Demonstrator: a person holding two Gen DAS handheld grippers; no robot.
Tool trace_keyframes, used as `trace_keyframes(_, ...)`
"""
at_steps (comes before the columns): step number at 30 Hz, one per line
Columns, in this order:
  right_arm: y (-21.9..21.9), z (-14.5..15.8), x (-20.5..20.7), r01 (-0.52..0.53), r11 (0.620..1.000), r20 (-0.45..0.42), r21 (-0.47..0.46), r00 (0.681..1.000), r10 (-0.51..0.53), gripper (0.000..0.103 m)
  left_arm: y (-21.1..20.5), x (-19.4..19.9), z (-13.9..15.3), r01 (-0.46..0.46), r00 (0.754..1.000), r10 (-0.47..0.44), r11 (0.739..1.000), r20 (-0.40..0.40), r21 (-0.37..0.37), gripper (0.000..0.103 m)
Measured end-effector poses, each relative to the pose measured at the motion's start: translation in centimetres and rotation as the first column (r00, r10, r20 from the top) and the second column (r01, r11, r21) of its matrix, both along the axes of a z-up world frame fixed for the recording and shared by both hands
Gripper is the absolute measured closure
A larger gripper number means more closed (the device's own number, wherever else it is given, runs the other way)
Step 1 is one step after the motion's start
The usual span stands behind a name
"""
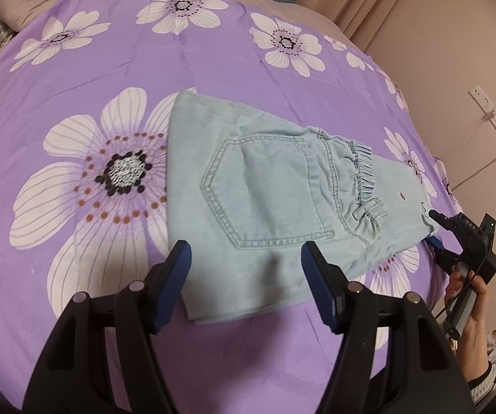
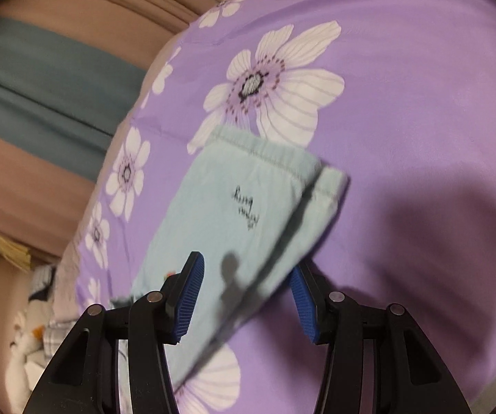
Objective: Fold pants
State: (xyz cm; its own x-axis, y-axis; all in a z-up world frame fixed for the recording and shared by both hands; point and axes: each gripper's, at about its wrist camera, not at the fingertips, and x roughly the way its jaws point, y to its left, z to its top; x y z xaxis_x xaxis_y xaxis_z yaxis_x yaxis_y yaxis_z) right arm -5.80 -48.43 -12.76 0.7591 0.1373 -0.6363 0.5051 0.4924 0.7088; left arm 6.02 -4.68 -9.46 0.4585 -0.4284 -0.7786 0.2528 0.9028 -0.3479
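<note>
Closest to the left wrist camera is the left gripper [image 1: 244,258], with its two blue-padded fingers [image 1: 179,269] spread wide and holding nothing. They hang just over the near edge of the light blue pants [image 1: 268,193]. The pants lie folded on a purple bedsheet [image 1: 117,69] with big white flowers. A back pocket [image 1: 265,189] with stitching faces up, and the gathered waistband [image 1: 363,169] sits toward the right. At the far right end of the pants is the right gripper [image 1: 432,229], held in a hand [image 1: 472,310]; one dark fingertip is above the cloth edge and a blue pad shows below it, with a gap between them. A white power strip [image 1: 493,117] hangs on the wall. In the right wrist view, which is blurry, the right gripper [image 2: 244,279] is nearest, its blue pads [image 2: 189,296] wide apart. The pants [image 2: 234,227] lie between and beyond them, with small dark writing [image 2: 246,208] on top. The purple bedsheet [image 2: 403,86] is under them.
</note>
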Motion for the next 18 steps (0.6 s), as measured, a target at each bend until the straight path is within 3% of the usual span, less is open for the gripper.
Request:
trace_keyframes(11,-0.3,0.1,1.0,-0.030,0.999,0.014,-0.035,0.999,0.030,0.055,-0.9,1.4,-1.6,0.007,0.999,-0.006,1.000,-0.042,0.016,0.037)
trace_keyframes(16,0.0,0.3,1.5,-0.027,0.996,-0.004,-0.087,1.000,0.027,0.087,-0.8,1.3,-1.9,0.009,0.999,-0.008,1.000,-0.048,0.014,0.037)
trace_keyframes(18,0.0,0.8,1.5,-0.028,0.995,0.005,-0.100,1.000,0.029,0.093,-0.7,1.3,-1.7,0.007,0.999,-0.007,1.000,-0.051,0.000,0.037)
